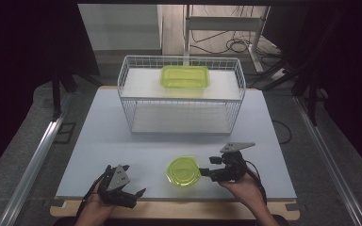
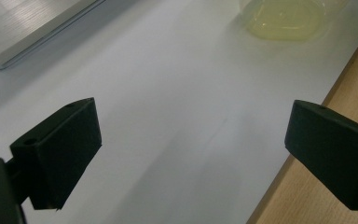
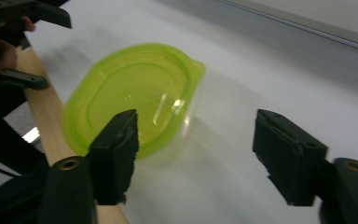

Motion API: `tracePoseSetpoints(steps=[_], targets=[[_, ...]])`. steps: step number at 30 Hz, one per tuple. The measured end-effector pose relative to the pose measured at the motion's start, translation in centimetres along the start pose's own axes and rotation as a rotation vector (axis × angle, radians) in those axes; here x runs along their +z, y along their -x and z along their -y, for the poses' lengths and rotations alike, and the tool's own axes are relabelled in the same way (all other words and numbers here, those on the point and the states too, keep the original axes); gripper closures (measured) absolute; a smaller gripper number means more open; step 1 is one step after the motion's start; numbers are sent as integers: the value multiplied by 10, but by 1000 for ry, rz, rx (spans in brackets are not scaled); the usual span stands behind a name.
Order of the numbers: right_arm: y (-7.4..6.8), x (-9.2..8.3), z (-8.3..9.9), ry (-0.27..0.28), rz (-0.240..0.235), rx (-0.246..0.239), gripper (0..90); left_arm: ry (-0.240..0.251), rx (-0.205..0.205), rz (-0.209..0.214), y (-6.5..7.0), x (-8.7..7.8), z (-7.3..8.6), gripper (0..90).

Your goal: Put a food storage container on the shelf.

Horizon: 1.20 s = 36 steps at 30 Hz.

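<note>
1. Lidded green container (image 1: 183, 171) on the white table (image 1: 99, 155), near its front edge — between the two grippers, closer to the right one.
2. Right gripper (image 1: 207, 172) just beside the container's right side; jaws apart, nothing between the pads. Contact with the container not apparent, though the right gripper view is blurred.
3. Left gripper (image 1: 133, 180) at the table's front-left edge, well apart from the container — jaws wide, empty.
4. Second green container (image 1: 185, 76) on the upper shelf of the wire rack (image 1: 127, 101) at the table's rear.

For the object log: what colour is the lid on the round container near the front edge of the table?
Translucent lime green, on the round container's lid; it shows best in the right gripper view.
</note>
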State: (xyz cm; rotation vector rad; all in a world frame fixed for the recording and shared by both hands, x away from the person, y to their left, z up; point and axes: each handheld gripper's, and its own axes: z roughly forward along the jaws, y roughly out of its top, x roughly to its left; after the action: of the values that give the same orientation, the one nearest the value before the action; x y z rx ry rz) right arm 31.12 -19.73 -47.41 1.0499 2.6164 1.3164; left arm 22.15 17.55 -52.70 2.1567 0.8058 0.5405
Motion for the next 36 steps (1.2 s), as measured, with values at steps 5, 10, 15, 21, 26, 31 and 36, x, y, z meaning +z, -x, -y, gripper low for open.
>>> tracePoseSetpoints(steps=[5,10,15,21,26,31,36], targets=[[5,14,-8,-44,-47,22,461,-3,3,-2,0,0,0,36],[17,25,-15,-74,-111,93,568,-7,11,-2,0,0,0,36],[25,32,-18,-105,-170,136,643,-7,12,-5,-1,0,1,36],[31,36,-16,-132,-243,220,745,-12,20,-2,0,0,0,36],[30,36,-17,-146,-277,249,803,-8,16,-5,0,0,0,36],[29,35,-19,-138,-326,276,817,-8,17,-8,0,0,0,36],[28,32,-20,-119,-310,272,821,-7,17,-9,0,-1,0,36]])
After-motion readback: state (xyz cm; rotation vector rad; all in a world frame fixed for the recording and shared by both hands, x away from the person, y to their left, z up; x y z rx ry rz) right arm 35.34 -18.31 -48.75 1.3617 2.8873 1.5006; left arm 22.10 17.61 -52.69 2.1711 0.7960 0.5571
